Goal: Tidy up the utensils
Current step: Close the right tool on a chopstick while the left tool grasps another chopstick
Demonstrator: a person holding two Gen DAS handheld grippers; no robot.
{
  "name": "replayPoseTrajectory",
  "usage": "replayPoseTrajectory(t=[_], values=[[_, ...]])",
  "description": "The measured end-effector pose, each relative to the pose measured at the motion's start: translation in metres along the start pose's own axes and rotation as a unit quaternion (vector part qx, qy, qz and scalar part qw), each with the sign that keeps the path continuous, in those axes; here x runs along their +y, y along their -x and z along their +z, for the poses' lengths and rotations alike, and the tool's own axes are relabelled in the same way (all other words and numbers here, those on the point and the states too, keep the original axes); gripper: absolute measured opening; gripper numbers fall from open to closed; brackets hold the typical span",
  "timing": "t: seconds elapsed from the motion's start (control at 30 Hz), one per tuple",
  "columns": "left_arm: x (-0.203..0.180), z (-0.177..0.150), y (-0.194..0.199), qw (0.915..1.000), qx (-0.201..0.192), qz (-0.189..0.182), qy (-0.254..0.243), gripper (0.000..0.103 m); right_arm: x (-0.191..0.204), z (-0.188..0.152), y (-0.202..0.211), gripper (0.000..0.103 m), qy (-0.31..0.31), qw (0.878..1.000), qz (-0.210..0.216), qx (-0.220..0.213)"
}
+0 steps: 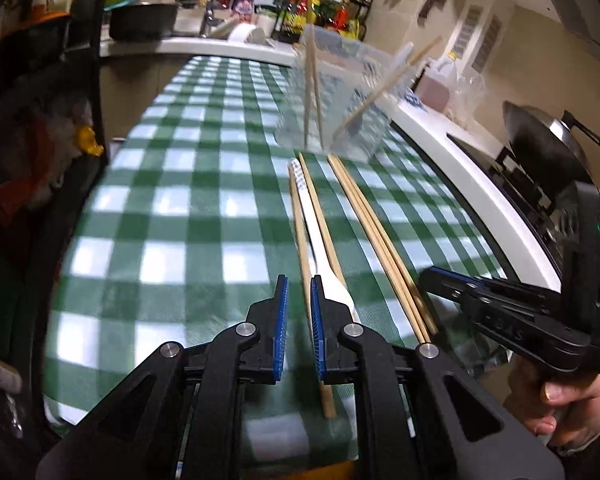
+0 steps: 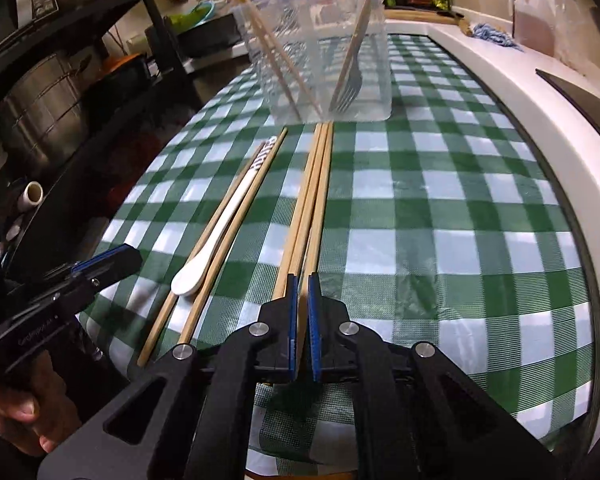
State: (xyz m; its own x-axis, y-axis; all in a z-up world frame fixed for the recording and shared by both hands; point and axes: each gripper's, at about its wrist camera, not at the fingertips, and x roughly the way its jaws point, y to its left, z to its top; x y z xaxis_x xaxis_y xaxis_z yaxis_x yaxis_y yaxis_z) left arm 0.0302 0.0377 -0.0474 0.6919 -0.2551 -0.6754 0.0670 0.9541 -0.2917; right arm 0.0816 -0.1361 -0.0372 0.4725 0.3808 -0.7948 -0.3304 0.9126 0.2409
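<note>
Nearest the cameras, the left gripper (image 1: 299, 292) is clamped on one chopstick (image 1: 302, 248) and the right gripper (image 2: 303, 292) on a chopstick bundle (image 2: 306, 208) (pickup seemingly under way); a lift toward the clear container (image 2: 320, 52) beyond is called for.

We note a green-and-white checked cloth (image 2: 420, 208), pale tan wooden chopsticks (image 2: 312, 200), a white spoon (image 2: 216, 240), and blue-padded black fingers (image 2: 314, 328).
</note>
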Motion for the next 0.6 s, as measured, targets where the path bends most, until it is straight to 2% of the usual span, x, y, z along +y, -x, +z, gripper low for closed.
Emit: replayPoseTrajectory(t=[0.17,0.47,0.6], values=[[-0.008,-0.012,-0.006,0.9998,0.019,-0.006,-0.009,0.011,0.004,-0.006,-0.007,0.01,0.011,1.0,-0.019,0.016],[-0.018,-0.02,-0.015,0.998,0.041,0.022,-0.043,0.011,0.006,-0.007,-0.008,0.011,0.023,0.999,-0.033,0.018],[-0.021,-0.021,-0.014,0.9972,0.037,0.034,-0.055,0.011,0.009,-0.008,-0.008,0.008,0.032,0.998,-0.048,0.017]])
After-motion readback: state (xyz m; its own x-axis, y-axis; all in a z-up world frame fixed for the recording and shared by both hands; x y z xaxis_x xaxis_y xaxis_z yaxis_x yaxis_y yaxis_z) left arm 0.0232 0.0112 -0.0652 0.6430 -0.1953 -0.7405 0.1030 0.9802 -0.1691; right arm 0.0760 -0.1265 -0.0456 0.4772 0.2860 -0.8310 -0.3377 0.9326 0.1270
